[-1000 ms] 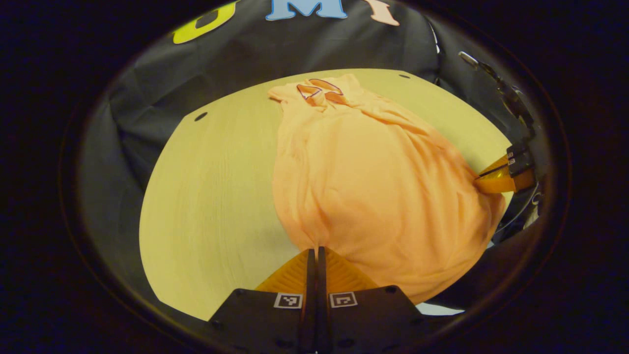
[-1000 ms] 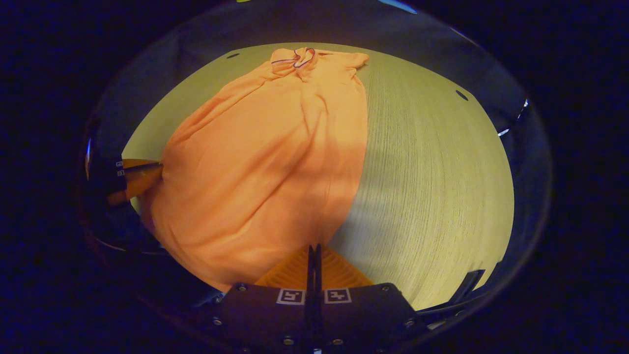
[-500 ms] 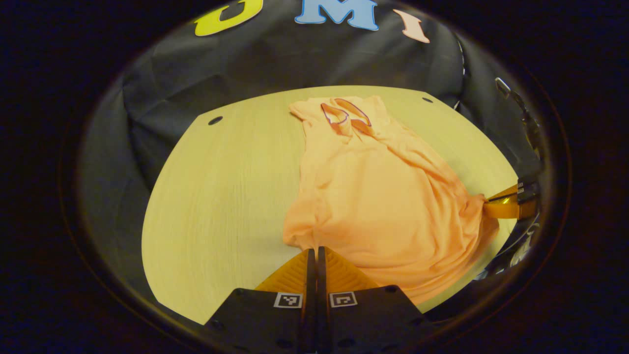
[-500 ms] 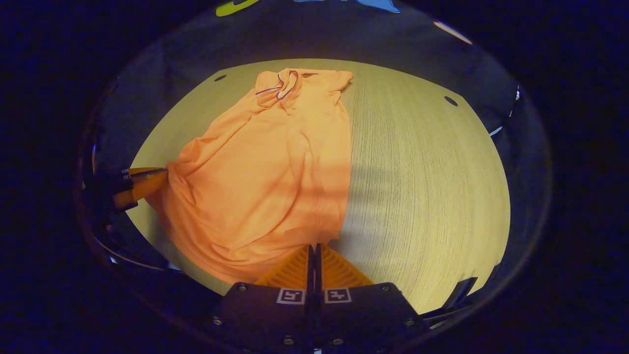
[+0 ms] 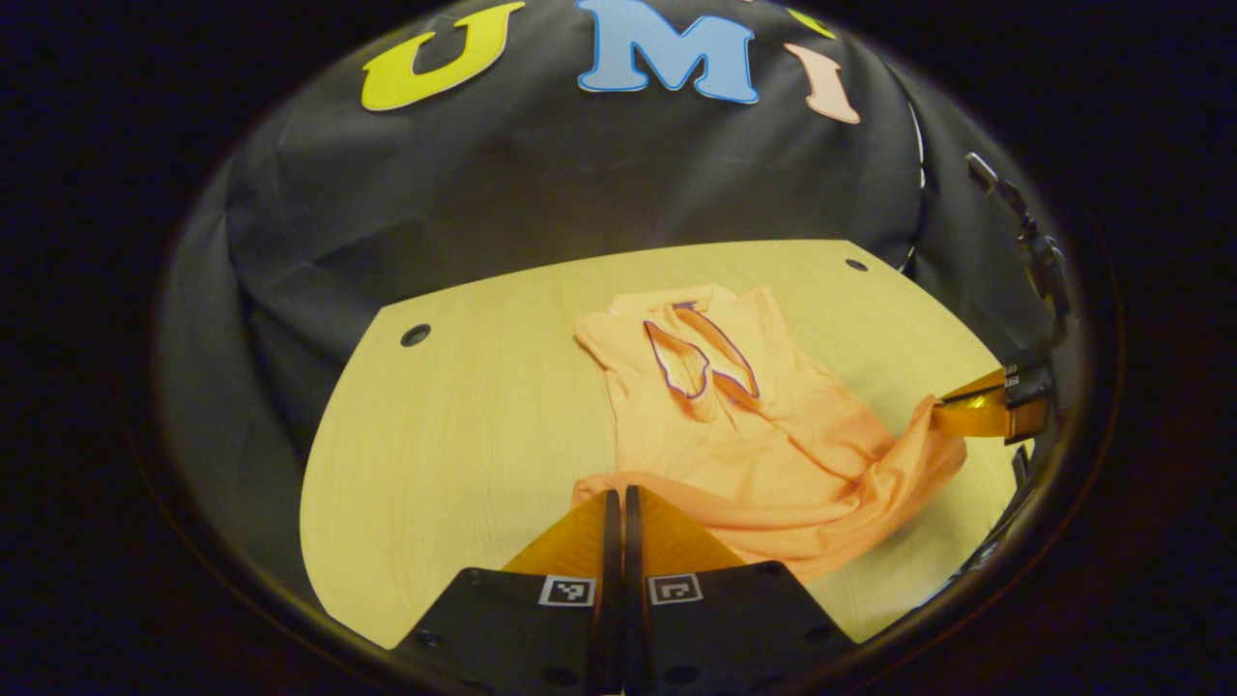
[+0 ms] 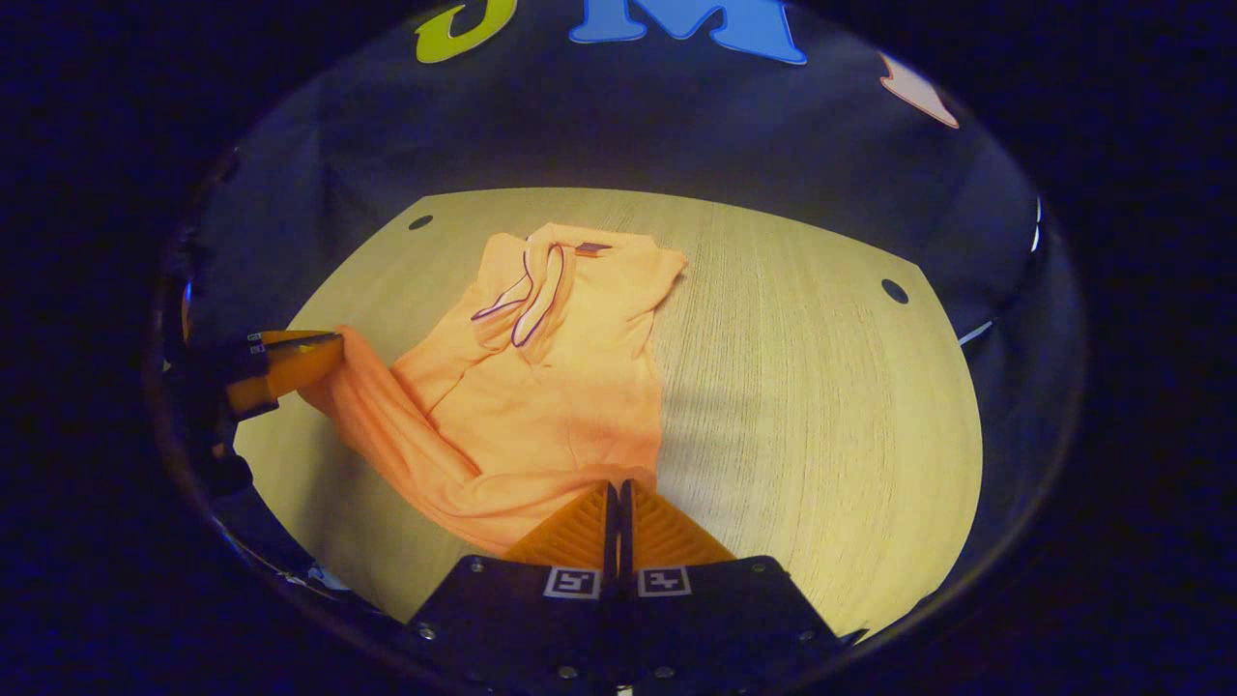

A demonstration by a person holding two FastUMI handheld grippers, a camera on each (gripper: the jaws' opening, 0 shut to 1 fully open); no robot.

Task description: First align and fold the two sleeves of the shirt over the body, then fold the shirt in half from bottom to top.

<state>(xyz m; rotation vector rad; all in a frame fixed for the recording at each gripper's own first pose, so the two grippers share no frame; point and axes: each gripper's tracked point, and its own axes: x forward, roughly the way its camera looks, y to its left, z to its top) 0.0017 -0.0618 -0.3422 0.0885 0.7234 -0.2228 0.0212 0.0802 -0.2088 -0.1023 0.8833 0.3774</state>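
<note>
An orange shirt with a dark-trimmed collar lies on the pale wooden table, collar at the far end. My left gripper is shut on one corner of the bottom hem, held above the shirt's body. At the right edge of the left gripper view, my right gripper pinches the other hem corner. In the right gripper view the shirt bunches between my right gripper, shut on the hem, and my left gripper at the left. The hem sags between them. The sleeves are hidden.
Small round holes mark the table, one at the left and one at the right. Bare wood lies to the right of the shirt. The black cloth wall stands behind the table's far edge.
Both grippers have carried the bottom hem forward toward the collar. The long stretched body of the shirt now looks short, with the lower part doubled over the upper part.
</note>
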